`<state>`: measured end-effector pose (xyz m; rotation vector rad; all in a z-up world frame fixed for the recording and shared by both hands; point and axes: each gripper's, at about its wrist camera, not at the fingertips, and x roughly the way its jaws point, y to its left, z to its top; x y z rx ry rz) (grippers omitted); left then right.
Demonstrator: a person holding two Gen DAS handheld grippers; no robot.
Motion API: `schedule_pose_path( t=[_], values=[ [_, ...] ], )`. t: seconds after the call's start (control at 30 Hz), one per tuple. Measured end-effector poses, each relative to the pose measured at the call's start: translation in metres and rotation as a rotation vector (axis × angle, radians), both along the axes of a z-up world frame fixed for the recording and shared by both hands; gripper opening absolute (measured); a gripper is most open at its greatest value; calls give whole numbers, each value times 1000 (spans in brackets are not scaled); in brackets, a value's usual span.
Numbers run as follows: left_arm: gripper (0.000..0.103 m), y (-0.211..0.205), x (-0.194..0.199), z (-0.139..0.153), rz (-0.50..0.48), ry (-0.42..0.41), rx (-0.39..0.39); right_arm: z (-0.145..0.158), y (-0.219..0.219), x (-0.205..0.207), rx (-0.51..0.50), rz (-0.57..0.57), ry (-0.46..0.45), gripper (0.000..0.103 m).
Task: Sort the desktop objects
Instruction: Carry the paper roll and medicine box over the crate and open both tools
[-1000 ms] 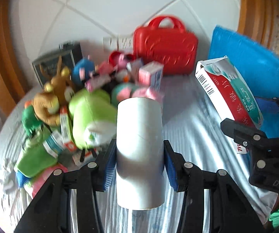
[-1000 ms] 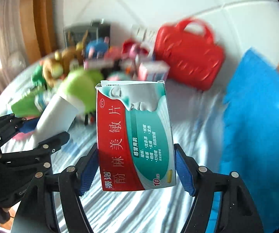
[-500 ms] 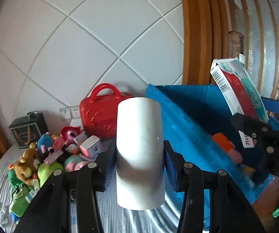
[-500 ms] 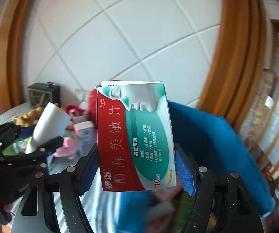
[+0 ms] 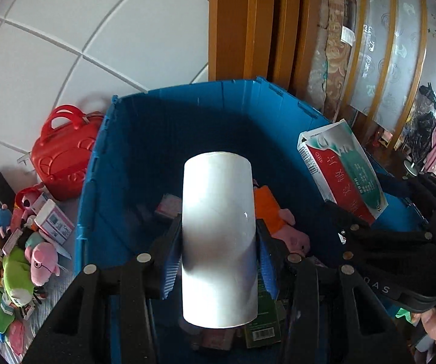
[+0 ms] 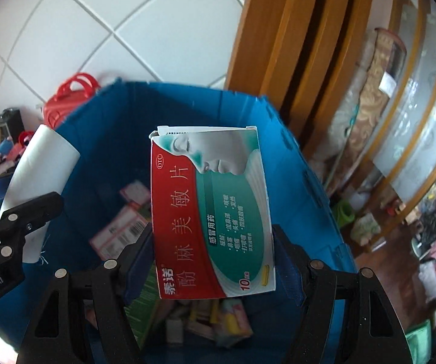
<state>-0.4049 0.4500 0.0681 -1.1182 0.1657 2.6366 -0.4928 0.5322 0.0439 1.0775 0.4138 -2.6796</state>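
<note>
Left hand-held gripper [image 5: 218, 261]: blue pads pinch white roll [image 5: 218, 236] on both sides; roll upright, held over open blue bin [image 5: 163, 127]. Right hand-held gripper [image 6: 213, 261]: clamped on medicine box [image 6: 210, 212], red and teal carton with Chinese print, also held above the bin's opening. In the left wrist view the medicine box [image 5: 342, 173] sits to the right of the roll, apart from it.

Bin contents: orange and pink plush [image 5: 278, 218], small pink carton [image 5: 169, 206], barcoded packet [image 6: 121, 233], more packets at the bottom, partly hidden.

Outside the bin, left side: red toy suitcase [image 5: 63, 160] against white tiled wall [image 5: 111, 30]; near it a pile of plush toys [image 5: 21, 267] and a small pink-and-white box [image 5: 54, 223] on striped cloth.
</note>
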Motion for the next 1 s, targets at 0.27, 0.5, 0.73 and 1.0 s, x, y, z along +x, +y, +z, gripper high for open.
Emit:
schedule_pose_path(
  t=[0.27,0.5,0.73,1.0],
  values=[
    [45,34,-5,-13,18,-26,-42,-21,28,-26,7,30,-112,73],
    [45,33,-3,-15,68,-28,-69,-25,22,-30,60,61,-124,73],
    [77,16,14,2,95,50,-51,-25,21,-31,78,69,-120,81],
    [86,-10,51,25,115,156,-35,-14,19,-9,65,62,-56,103]
  ],
)
